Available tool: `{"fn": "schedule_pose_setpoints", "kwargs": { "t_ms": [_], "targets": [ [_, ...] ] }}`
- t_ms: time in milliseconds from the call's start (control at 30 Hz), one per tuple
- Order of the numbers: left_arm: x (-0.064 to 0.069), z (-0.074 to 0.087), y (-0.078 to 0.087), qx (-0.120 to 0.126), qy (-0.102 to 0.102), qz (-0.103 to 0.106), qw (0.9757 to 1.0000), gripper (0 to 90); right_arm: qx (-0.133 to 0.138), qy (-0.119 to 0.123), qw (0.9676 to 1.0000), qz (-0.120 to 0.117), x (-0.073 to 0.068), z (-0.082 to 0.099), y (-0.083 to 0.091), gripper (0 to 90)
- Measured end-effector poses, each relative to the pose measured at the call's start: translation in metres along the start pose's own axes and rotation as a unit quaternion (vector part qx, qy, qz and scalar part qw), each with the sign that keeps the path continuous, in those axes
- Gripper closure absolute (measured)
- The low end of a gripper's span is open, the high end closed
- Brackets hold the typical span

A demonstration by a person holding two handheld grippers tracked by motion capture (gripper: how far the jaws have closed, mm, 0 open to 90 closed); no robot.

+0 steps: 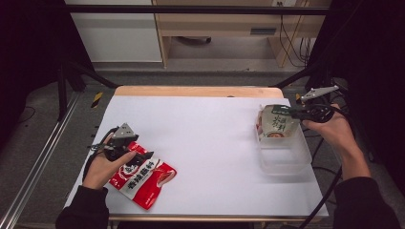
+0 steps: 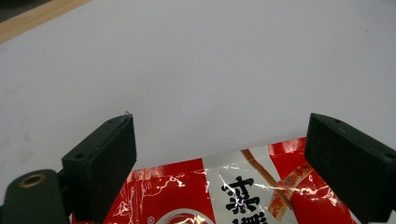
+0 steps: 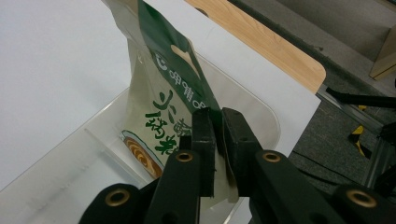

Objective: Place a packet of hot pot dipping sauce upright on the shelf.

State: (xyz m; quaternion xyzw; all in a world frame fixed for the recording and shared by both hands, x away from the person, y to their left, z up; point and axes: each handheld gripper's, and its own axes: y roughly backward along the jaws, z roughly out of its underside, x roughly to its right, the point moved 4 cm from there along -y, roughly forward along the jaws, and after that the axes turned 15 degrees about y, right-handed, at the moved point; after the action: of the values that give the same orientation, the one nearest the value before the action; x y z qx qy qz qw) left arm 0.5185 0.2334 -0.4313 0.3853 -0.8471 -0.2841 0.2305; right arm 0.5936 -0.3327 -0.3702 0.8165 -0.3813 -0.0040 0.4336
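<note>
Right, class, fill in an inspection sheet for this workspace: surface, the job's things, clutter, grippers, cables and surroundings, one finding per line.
Surface: white table, wooden far edge.
Job's things: red snack packet flat at near left; green-and-white pouch held over clear plastic bin at right.
Clutter: nothing seen.
Grippers: left hand-held gripper open over the red packet; right hand-held gripper shut on the pouch.
Cables: black cable trailing off the right edge.
Surroundings: wooden furniture, grey floor.

It looked like a lab: black curtains, metal rails, loose cables, a white-topped table.
</note>
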Motion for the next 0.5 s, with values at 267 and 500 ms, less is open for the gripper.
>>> {"fn": "schedule_pose_setpoints", "kwargs": {
  "t_ms": [267, 500],
  "targets": [
    [-0.0005, 0.0001, 0.0009, 0.001, 0.001, -0.001, 1.0000, 9.4, 0.013, -0.007, 0.9998, 0.014, -0.0012, -0.0010, 0.0044, 63.3],
    [-0.0010, 0.0001, 0.0018, 0.002, 0.001, -0.001, 1.0000, 9.4, 0.016, -0.007, 0.9994, 0.029, -0.0017, -0.0030, 0.0075, 47.5]
  ]
}}
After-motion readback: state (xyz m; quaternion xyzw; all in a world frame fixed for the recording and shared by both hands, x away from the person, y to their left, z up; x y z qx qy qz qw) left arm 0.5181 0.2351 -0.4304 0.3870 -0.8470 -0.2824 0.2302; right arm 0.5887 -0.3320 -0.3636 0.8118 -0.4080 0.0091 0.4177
